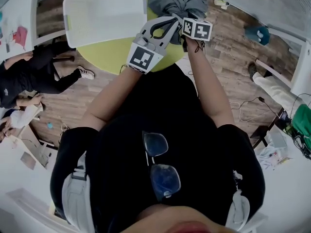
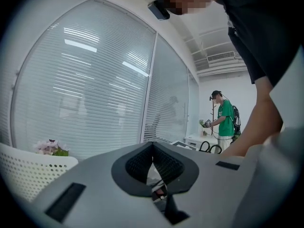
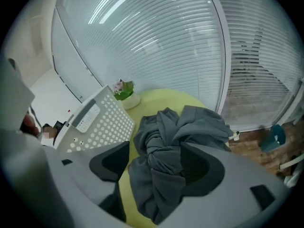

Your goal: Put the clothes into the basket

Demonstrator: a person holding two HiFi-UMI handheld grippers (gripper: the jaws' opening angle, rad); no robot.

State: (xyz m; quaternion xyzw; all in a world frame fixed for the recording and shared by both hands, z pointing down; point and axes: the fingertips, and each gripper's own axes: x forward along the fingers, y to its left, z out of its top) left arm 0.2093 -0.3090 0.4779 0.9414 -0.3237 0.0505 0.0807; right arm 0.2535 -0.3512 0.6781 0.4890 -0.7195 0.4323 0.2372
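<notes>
Round yellow-green table (image 1: 99, 53) with white perforated basket (image 1: 104, 8), crumpled grey clothes (image 1: 177, 1) and small flower pot (image 3: 124, 97) on top.

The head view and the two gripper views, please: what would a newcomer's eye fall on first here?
A crumpled grey garment lies on the round yellow-green table, just right of the white perforated basket. The right tool straddles the garment, its jaws apart with cloth between them, while the left tool beside it is shut with nothing in it.
</notes>
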